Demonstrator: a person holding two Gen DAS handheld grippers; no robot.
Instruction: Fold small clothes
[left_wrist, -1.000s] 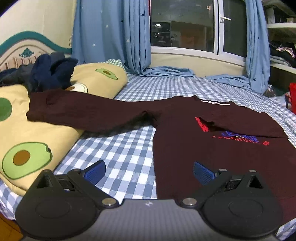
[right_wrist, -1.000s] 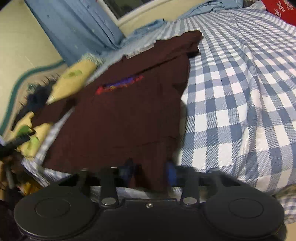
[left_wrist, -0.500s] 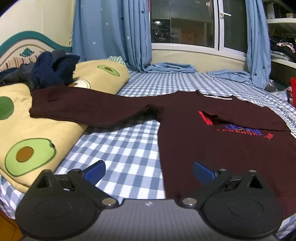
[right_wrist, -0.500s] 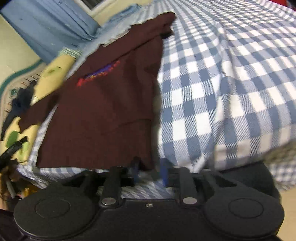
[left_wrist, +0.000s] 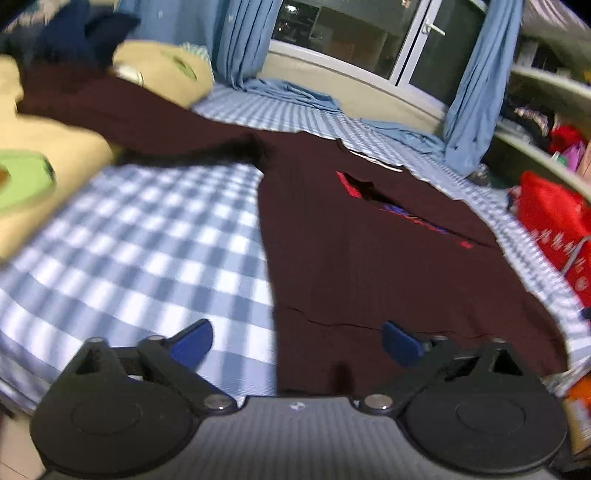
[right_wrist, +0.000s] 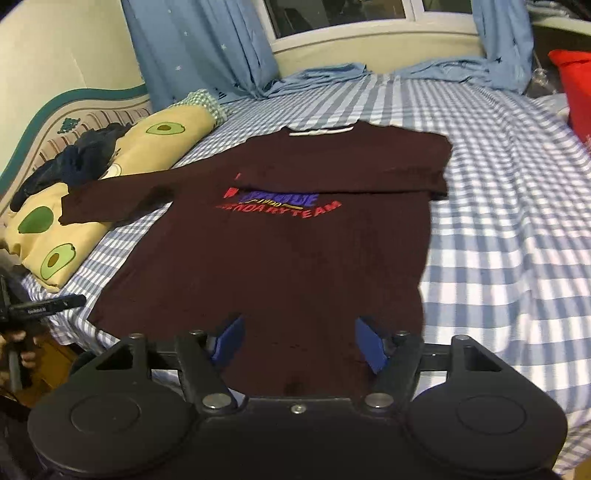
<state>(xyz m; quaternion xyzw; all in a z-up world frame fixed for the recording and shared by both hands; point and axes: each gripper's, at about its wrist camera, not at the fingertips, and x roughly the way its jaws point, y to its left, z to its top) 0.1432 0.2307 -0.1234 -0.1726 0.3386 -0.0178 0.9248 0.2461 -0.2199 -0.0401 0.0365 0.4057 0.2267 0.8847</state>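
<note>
maroon shirt (right_wrist: 280, 254) sleeve over avocado pillow (right_wrist: 66, 236); navy clothes (right_wrist: 79, 162) behind.

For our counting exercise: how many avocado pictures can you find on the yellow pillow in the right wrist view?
4 on the yellow pillow: one near its far end, one beside the dark clothes, one on the middle, one at the near end. More may hide under the maroon sleeve.

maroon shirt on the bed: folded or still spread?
Partly folded. The maroon shirt lies flat on the checkered bed; its right sleeve is folded across the chest, its left sleeve lies out over the avocado pillow.
</note>
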